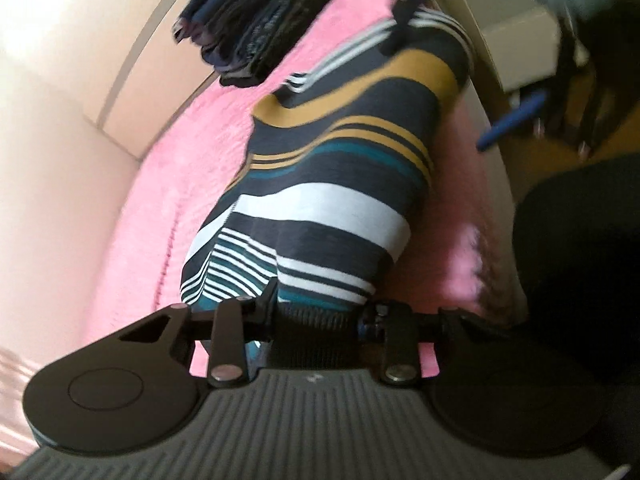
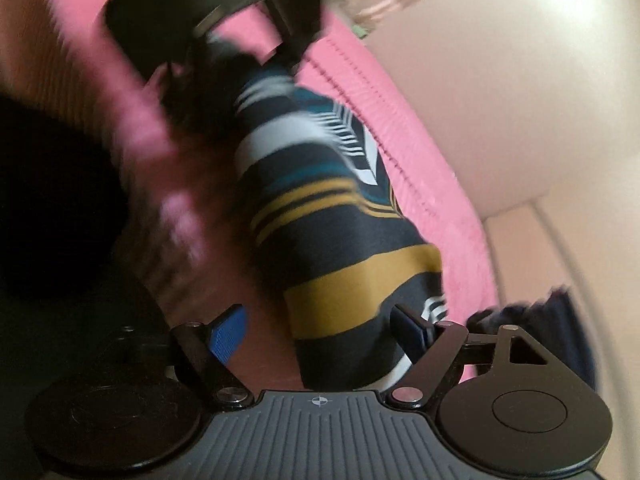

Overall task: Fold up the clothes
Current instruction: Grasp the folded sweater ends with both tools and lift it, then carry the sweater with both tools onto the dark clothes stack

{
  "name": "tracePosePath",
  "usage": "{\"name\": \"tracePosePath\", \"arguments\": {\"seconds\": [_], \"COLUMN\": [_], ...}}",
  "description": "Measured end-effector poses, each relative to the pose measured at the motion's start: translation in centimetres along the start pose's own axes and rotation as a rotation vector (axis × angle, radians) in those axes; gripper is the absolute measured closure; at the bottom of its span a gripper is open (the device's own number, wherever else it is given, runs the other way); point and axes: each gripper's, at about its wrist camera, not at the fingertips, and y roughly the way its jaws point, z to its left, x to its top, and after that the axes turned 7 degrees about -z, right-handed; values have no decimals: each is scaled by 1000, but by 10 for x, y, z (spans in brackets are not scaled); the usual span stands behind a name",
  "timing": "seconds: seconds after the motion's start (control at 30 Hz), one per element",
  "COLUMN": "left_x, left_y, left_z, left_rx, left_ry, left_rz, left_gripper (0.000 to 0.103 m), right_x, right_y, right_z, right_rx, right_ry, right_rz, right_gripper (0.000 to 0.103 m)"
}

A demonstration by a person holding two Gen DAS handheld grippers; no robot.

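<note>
Soft daylight; motion blur; fisheye warp

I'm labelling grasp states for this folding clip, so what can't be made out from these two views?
- Left gripper: its jaw tips are buried under the striped garment, so grip is uncertain.
- Right gripper: jaws stand apart around the garment's end; contact is unclear through motion blur.
- Folded dark stack: blurred and cut by the top edge; no piece count.
- Far end of the garment in the right wrist view: smeared, hidden behind the other gripper.
</note>
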Motion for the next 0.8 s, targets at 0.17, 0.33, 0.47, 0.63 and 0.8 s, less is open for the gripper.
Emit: {"name": "tracePosePath", "arguments": {"seconds": [0.17, 0.33, 0.47, 0.63, 0.8], "left_x": [6, 10, 14, 46, 84], "left_y": [-11, -7, -6, -17, -47], "left_z": [14, 15, 26, 86, 155], "left_rx": [-50, -101, -171, -258, -374], "left_ry": [-12, 22, 46, -4, -82], "left_rz": [-1, 8, 38, 102, 137], "left_gripper": [73, 73, 74, 74, 74], "right_x": [-14, -27, -21, 18, 73], "right_y": [32, 38, 35, 32, -3], "right_z": [-3, -30, -63, -140, -225], "right_rx": [-95, -27, 92, 238, 407], "right_ry": [-161, -71, -33, -7, -2], "right_rz": [26, -28, -39, 19, 104], "right_gripper": [34, 57, 60, 62, 62]}}
